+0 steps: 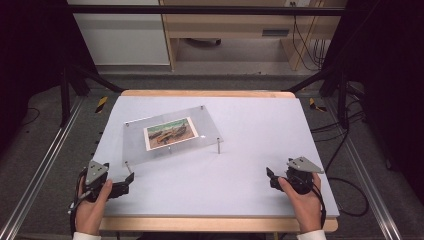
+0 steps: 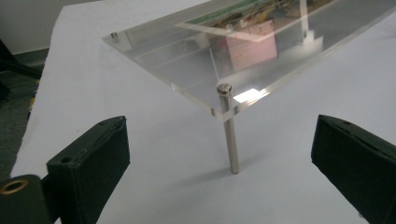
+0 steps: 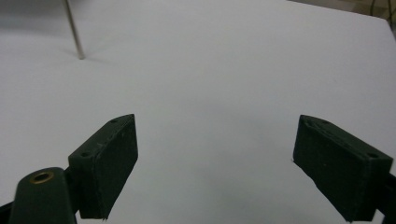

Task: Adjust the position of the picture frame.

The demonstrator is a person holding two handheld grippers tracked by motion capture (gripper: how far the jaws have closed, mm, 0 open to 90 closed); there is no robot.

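Observation:
A clear acrylic panel [image 1: 207,127] stands on thin metal legs on the white table [image 1: 240,165], left of the middle. A colour picture [image 1: 169,133] lies flat in it. My left gripper [image 1: 129,181] rests at the table's near left, open, pointing at the panel's near corner. In the left gripper view the corner leg [image 2: 230,140] stands just ahead of the wide-apart jaws of that gripper [image 2: 219,125], not touched, with the panel [image 2: 187,65] above it. My right gripper [image 1: 270,177] sits at the near right, open, and in its own view this gripper [image 3: 215,122] has nothing between its jaws.
Another panel leg [image 3: 74,28] shows far off at the upper left of the right gripper view. Bare white table lies between the two hands. Beyond the table's far edge are a wooden desk [image 1: 225,30], cables and dark frame rails [image 1: 45,165].

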